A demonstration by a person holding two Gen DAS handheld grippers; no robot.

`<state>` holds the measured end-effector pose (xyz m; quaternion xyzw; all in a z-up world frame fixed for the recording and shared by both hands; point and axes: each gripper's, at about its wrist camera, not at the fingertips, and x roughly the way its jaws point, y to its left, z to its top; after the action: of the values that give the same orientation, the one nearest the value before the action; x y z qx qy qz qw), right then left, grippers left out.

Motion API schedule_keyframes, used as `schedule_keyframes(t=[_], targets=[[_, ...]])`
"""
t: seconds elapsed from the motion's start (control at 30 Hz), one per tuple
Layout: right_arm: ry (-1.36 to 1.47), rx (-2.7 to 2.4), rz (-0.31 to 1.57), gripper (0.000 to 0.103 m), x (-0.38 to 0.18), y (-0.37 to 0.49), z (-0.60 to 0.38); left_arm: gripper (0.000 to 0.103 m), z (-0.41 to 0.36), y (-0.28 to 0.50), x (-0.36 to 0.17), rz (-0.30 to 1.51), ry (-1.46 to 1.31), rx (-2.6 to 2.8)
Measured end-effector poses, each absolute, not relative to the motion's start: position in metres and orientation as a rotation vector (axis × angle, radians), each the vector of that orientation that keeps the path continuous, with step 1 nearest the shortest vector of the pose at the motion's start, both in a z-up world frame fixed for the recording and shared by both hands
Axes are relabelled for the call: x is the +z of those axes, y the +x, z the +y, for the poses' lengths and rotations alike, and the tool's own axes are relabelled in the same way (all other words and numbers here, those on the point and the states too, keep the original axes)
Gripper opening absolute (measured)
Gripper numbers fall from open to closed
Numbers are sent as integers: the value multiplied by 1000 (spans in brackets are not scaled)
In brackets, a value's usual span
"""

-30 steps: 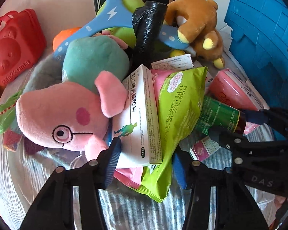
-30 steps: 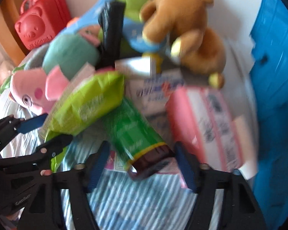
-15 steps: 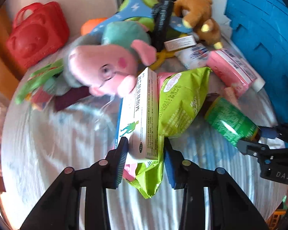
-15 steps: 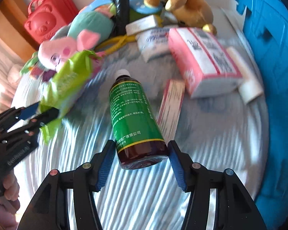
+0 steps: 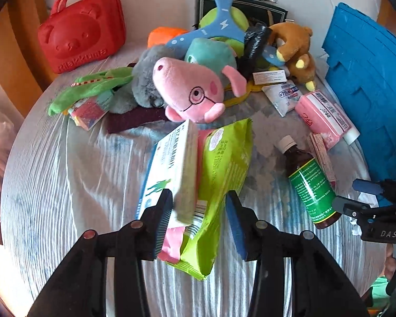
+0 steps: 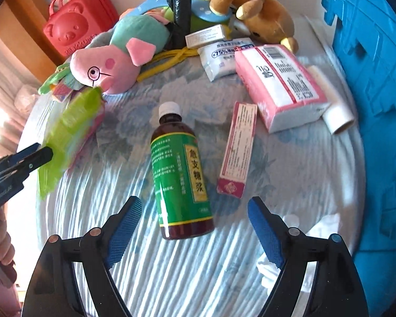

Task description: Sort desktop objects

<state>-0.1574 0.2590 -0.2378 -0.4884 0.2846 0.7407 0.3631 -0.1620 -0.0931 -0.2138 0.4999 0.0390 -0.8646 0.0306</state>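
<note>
As right tongs [image 6: 195,227] open, bottle [image 6: 180,177] lies released.

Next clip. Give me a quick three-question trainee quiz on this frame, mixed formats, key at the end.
1. True or false: the brown bottle stands upright.
2. What lies between the pads of the left gripper? A) teddy bear B) white box and green packet C) red case
3. Fill in: the slim pink box lies on the ____-capped bottle's right in the right wrist view.

Key: 1 false, it lies on its side; 2 B; 3 white.

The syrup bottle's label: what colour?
Green with a yellow panel, on the syrup bottle; clearest in the right wrist view.
</note>
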Motion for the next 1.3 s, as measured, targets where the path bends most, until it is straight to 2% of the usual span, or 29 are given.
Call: schedule_keyframes(t=[0.07, 0.1, 0.33, 0.43, 0.57, 0.67, 0.73, 0.8, 0.83, 0.87, 0.93, 0.97, 1.0, 1.13, 1.3], targets=[[-1264, 1905, 723, 83, -238, -161, 261, 55, -84, -169, -216, 84, 1559, -2679], [-1269, 1904, 718, 83, -239, -161, 260, 56, -79, -175, -221, 73, 1589, -2672], [-1291, 1846, 696, 83, -246, -165, 269, 56, -49, -201, -266, 77, 1842, -2596], [-1301, 1830, 712, 83, -251, -164, 276, 59, -51, -205, -283, -74, 1798, -2523], [-1322, 1845, 712, 92, -254, -168, 277, 68, -72, -210, -284, -50, 1767, -2488], [-1346, 1852, 693, 92, -259, -178, 280, 67, -70, -212, -285, -66, 1752, -2505], [-1360, 1852, 676, 92, -262, -185, 283, 54, -63, -211, -286, -83, 1737, -2508], [-1371, 1844, 663, 89, -267, -190, 286, 36, -54, -209, -284, -113, 1723, -2525], [-1377, 1836, 657, 84, -269, -192, 287, 32, -51, -208, -283, -121, 1721, -2530], [-1384, 1832, 651, 72, -272, -194, 288, 23, -47, -207, -282, -129, 1720, -2536], [-1386, 1843, 601, 57, -272, -199, 287, 16, -43, -206, -280, -132, 1711, -2541], [-1389, 1857, 577, 52, -270, -202, 285, 12, -42, -204, -277, -123, 1706, -2545], [-1389, 1862, 572, 52, -269, -204, 284, 9, -42, -203, -274, -110, 1702, -2553], [-1346, 1909, 560, 52, -256, -204, 273, 6, -40, -188, -241, -62, 1594, -2645], [-1224, 1992, 496, 52, -215, -199, 255, 6, -43, -174, -191, 7, 1411, -2778]])
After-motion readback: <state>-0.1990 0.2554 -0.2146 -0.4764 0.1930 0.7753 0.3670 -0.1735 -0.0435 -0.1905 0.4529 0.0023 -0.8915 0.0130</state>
